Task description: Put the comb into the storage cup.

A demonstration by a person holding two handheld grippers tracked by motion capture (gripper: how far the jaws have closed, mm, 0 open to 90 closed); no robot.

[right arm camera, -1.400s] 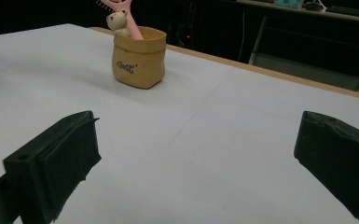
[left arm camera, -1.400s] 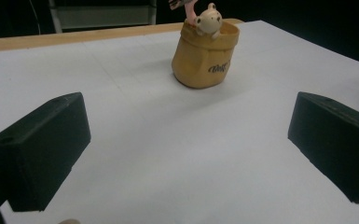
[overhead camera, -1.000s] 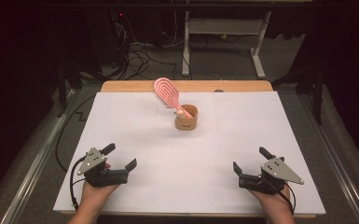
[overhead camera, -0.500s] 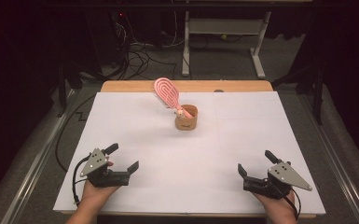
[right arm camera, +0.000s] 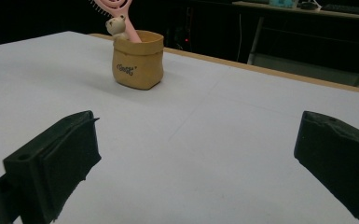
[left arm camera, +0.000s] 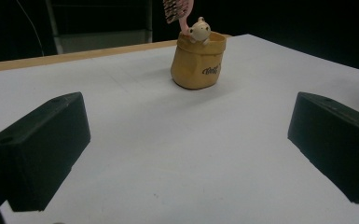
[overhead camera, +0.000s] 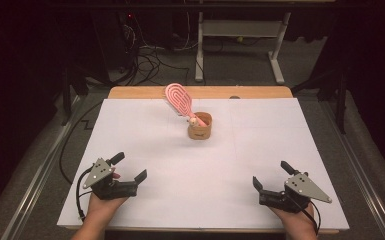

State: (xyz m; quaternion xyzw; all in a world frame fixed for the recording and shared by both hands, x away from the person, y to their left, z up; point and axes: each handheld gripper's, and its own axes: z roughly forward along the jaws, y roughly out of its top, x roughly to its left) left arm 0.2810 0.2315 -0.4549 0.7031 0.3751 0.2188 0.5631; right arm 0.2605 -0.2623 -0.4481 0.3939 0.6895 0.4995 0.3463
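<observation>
so the thing to grab here is the pink hairbrush [overhead camera: 179, 100], standing handle-down in the little tan pot [overhead camera: 200, 127], well ahead of both grippers and roughly between them. it leans away toward the far edge, head sticking up out of the pot. left gripper [overhead camera: 129, 170] and right gripper [overhead camera: 271, 175] both sit low near the table [overhead camera: 145, 145] with jaws spread wide and nothing between them.

my guess: the brush is light hard plastic, stiff, a bit slick. the slotted head looks awkward to pinch, so i'd go for the handle just above the pot rim. the pot looks small and probably tips or drags easily, so steadying it with the other gripper makes sense.
</observation>
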